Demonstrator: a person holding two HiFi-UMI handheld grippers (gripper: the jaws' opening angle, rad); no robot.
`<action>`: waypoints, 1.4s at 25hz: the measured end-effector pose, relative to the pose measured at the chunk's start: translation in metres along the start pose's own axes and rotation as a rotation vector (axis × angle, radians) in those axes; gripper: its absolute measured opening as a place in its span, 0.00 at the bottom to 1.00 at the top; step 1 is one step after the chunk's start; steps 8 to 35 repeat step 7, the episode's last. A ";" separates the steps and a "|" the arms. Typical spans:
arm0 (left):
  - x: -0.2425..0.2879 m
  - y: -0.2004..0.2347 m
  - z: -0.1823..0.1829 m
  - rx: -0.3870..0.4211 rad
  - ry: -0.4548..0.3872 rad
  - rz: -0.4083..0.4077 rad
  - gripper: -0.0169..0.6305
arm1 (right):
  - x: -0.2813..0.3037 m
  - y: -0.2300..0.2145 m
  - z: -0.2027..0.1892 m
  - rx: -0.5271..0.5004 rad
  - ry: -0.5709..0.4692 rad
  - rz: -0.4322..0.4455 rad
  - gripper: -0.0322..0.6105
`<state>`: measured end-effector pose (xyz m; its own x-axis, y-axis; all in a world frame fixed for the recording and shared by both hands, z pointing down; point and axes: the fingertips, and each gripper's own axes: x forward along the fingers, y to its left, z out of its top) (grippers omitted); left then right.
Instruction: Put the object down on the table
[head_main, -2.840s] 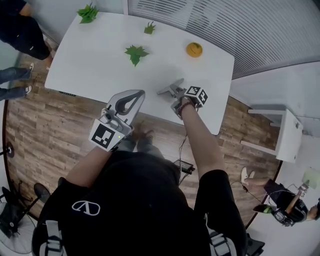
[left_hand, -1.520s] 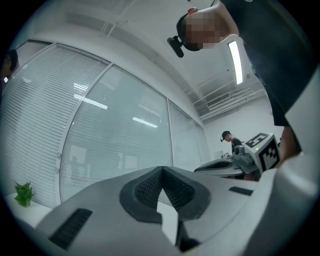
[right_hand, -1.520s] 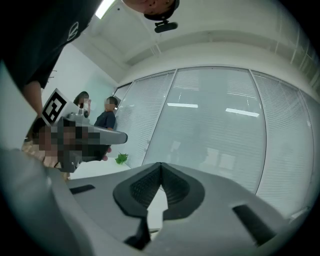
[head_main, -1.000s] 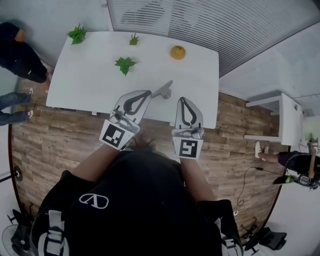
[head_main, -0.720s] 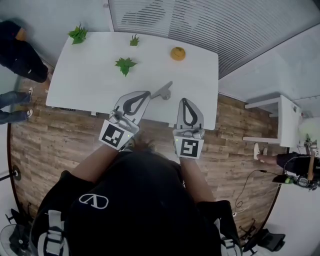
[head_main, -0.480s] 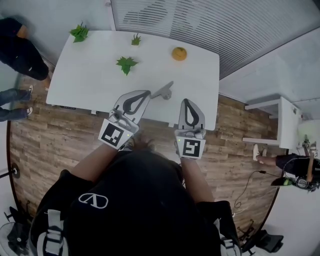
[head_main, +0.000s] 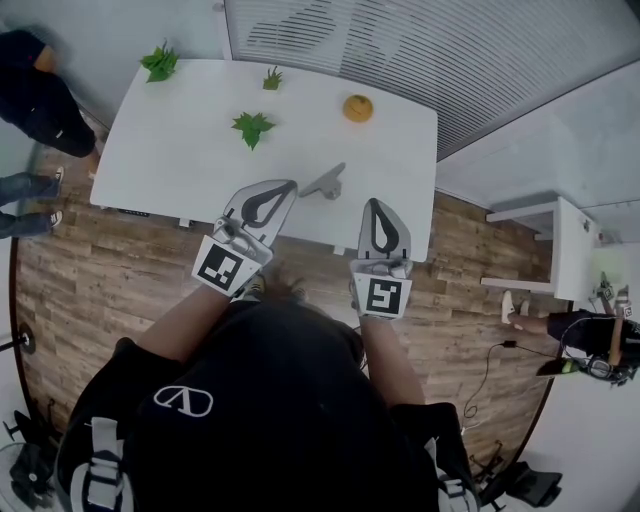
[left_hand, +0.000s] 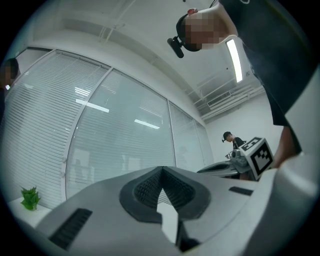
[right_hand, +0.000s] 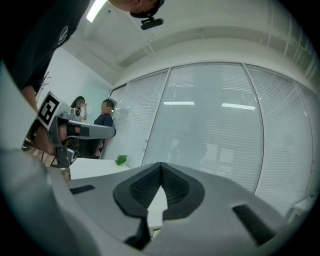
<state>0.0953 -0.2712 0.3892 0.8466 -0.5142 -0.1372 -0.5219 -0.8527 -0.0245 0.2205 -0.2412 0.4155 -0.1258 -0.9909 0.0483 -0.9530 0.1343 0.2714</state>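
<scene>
Left gripper (head_main: 284, 187): fingers fully together, nothing btwn them; held over front edge of surface (head_main: 170, 150); grey object (head_main: 326, 184) lies on surface just right of left gripper tip, touching neither gripper; task prob. complete. Handling est.: stiff, angular, prob. light, not fragile; regrip at long straight arm. Right gripper (head_main: 376, 206): fingers fully together, empty. Head view alone shows grey object; gripper views show only blinds (left_hand: 125, 150) beyond closed tips.

white table (head_main: 170, 150): just 1 | little green plants (head_main: 252, 127): 3 | orange round thing (head_main: 358, 108): 1 | grey object (head_main: 325, 184): 1 | grippers: 2, so left gripper (head_main: 290, 184) + right gripper (head_main: 375, 203) | small side table (head_main: 572, 262): 1 | bystanders (head_main: 35, 70): 3 far as I can see
</scene>
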 end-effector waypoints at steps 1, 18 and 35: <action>0.000 0.000 0.000 -0.002 0.000 0.000 0.03 | 0.000 0.000 0.000 -0.002 0.002 0.001 0.06; 0.000 -0.002 -0.002 -0.002 0.005 -0.005 0.03 | -0.003 -0.001 0.001 0.002 0.000 -0.003 0.06; 0.000 -0.002 -0.002 -0.002 0.005 -0.005 0.03 | -0.003 -0.001 0.001 0.002 0.000 -0.003 0.06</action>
